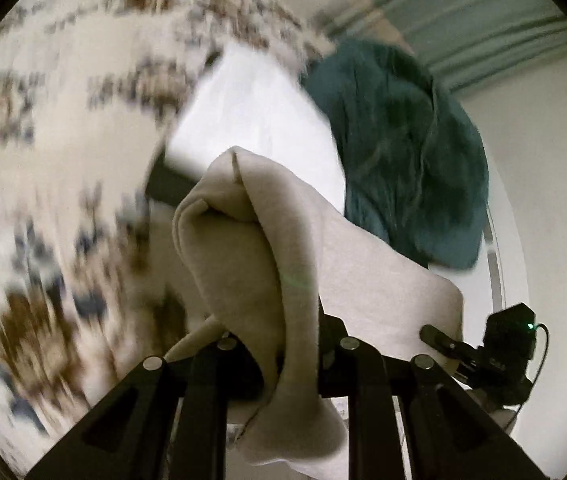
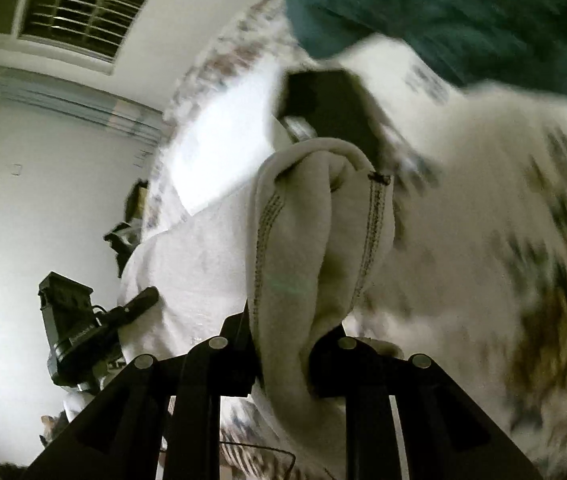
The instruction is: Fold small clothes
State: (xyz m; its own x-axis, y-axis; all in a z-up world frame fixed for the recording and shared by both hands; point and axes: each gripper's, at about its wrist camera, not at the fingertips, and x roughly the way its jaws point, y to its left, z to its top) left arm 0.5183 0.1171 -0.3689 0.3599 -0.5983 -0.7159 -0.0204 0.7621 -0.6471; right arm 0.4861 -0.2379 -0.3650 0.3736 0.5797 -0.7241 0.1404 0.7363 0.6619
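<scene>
Cream fleece fills the middle of both wrist views: a small, soft garment (image 1: pixel 267 248) with a matte, napped surface, bunched into thick rolled folds. We hold it with both tongs. In the left wrist view our left gripper (image 1: pixel 283 344) has its 2 black jaws closed tight on a gathered fold, which rises from the lower centre of the frame to a rounded peak near the middle. In the right wrist view our right gripper (image 2: pixel 283 344) pinches another fold just as tightly; here the garment (image 2: pixel 315 232) shows 2 rows of dark stitching along its hems, running upward from the jaws. Between the 2 grips the cloth stretches as a flat sheet, so its long axis runs sideways from one gripper to the other. In the left view that sheet reaches the lower right, where we see the right gripper (image 1: pixel 443 342) clamping its corner; in the right view it reaches the lower left, where the left gripper (image 2: pixel 139 300) bites its edge.

Behind, a blurred cream bedspread (image 1: pixel 63 140) printed with brown and blue patches covers the left of the left view. A crumpled teal cloth (image 1: pixel 399 152), ribbed with wrinkles, sits at upper right. A barred window (image 2: pixel 83 8) shows at upper left of the right view.
</scene>
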